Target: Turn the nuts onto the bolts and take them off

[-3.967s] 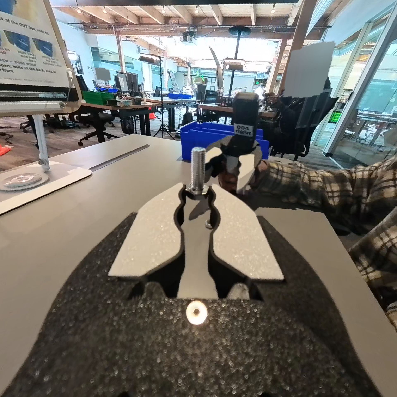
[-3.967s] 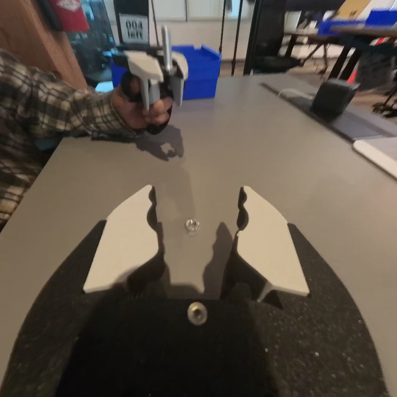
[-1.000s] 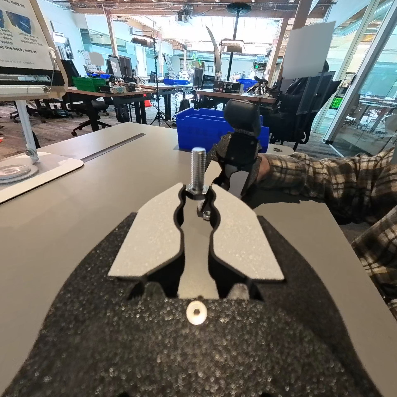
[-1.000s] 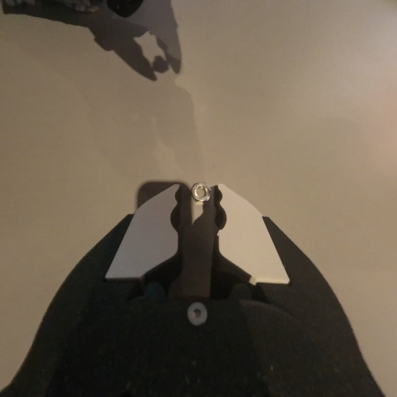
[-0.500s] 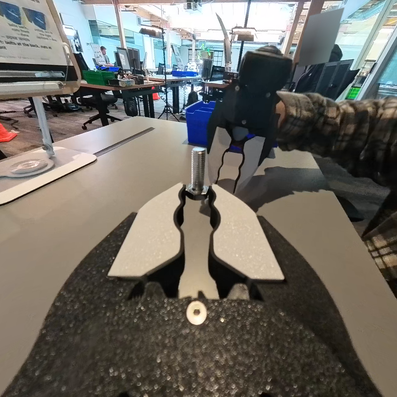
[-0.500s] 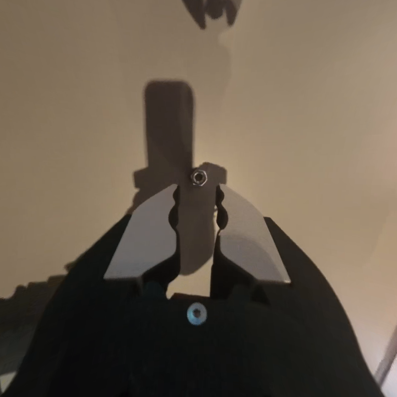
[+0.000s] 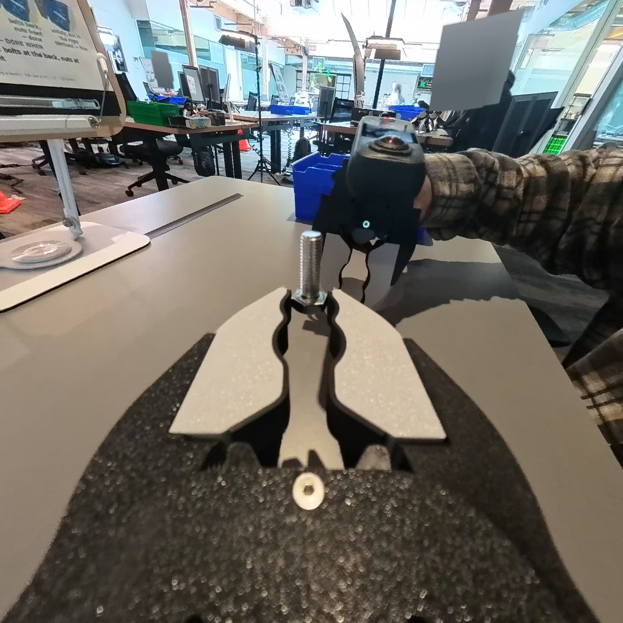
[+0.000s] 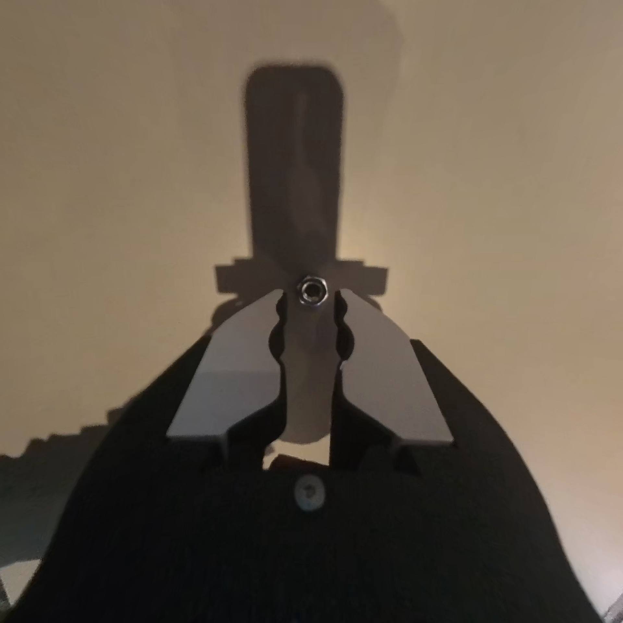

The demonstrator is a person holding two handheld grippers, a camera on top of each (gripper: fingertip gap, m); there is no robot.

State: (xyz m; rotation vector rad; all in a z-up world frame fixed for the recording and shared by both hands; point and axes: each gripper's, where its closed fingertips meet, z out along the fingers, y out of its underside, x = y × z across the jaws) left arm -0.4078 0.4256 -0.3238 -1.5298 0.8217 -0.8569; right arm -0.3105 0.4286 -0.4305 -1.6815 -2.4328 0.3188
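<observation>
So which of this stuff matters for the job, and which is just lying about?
In play:
- bolt, upright, head held in the left gripper
- nut at the tips of the right gripper, hard to tell whether gripped
- table

Just lying about:
- blue bin
- stand with a printed sheet

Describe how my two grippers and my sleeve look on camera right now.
Both grippers, left gripper and right gripper, have pale grey wavy-edged fingers on a black speckled foam-like body with a silver screw. The right one carries a black camera housing. The sleeve is brown-and-cream plaid.
</observation>
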